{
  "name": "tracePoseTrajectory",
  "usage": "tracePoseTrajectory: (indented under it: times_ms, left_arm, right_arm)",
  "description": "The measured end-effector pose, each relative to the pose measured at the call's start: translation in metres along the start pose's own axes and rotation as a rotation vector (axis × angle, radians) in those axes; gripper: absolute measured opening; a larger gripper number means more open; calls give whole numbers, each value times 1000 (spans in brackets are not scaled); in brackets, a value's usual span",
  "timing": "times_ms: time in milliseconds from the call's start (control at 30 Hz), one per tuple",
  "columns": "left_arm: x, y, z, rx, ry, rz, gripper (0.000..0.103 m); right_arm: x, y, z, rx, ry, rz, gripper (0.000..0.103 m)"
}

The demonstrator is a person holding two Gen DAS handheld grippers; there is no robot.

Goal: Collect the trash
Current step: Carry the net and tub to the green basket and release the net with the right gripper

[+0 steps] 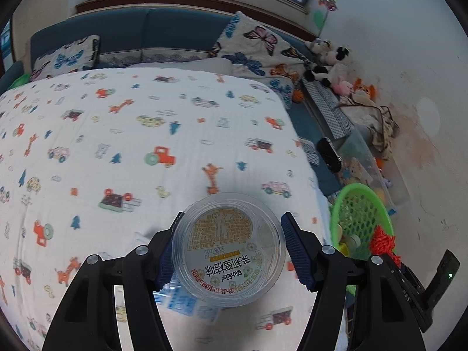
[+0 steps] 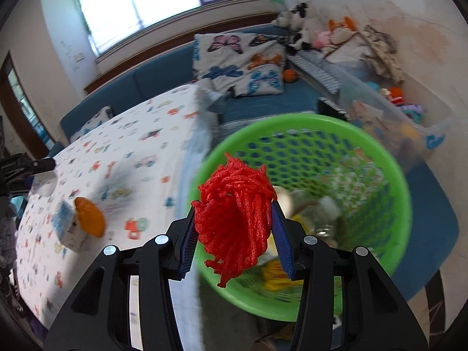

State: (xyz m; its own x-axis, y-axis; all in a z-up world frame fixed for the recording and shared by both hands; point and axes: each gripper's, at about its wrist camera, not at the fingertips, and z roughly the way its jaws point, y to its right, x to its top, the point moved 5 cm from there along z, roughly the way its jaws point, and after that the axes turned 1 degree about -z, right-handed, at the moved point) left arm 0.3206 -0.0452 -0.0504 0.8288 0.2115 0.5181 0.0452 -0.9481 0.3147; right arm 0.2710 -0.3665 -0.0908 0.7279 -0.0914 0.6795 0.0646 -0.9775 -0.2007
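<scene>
In the left wrist view my left gripper (image 1: pixel 231 223) is shut on a round clear plastic cup (image 1: pixel 228 251) with a printed label, held above the cartoon-print tablecloth (image 1: pixel 117 146). My right gripper (image 2: pixel 233 207) is shut on a bundle of red mesh netting (image 2: pixel 234 219), which hangs over the near-left rim of the green basket (image 2: pixel 400 204). That basket (image 1: pixel 348 193) stands off the table's right edge, with the red netting (image 1: pixel 380 241) at its near side. Several pieces of trash lie inside it. An orange piece (image 2: pixel 89 216) and a small box (image 2: pixel 68 228) lie on the cloth.
A blue sofa (image 1: pixel 122 29) with butterfly cushions (image 1: pixel 251 49) runs behind the table. Plush toys (image 1: pixel 327 58) and a clear storage bin (image 1: pixel 368 158) line the right wall. A black object (image 1: pixel 329 153) lies on the sofa seat beside the bin.
</scene>
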Motion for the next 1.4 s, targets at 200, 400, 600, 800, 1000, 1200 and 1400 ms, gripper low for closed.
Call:
tracePoseTrajectory:
  times_ms: [200, 400, 600, 800, 1000, 1200, 1400]
  left_arm:
    - [-4, 43, 8, -52, -24, 67, 63]
    - [-11, 94, 21, -102, -53, 156, 63]
    - [-21, 137, 36, -150, -89, 221, 63]
    - [-33, 172, 53, -182, -119, 279, 63]
    - [-47, 200, 72, -195, -159, 314, 63]
    - [-59, 219, 87, -209, -187, 354, 63]
    - [-68, 227, 98, -224, -212, 364, 67]
  right_arm:
    - [-2, 36, -6, -67, 1, 58, 49]
    - [-6, 57, -7, -108, 1, 90, 52]
    - [-10, 68, -12, -129, 11, 105, 65]
    - [-14, 78, -23, -131, 22, 124, 66]
    - [-19, 85, -37, -125, 40, 141, 70]
    - [-22, 86, -44, -116, 44, 143, 73]
    - [-28, 85, -47, -104, 45, 150, 74]
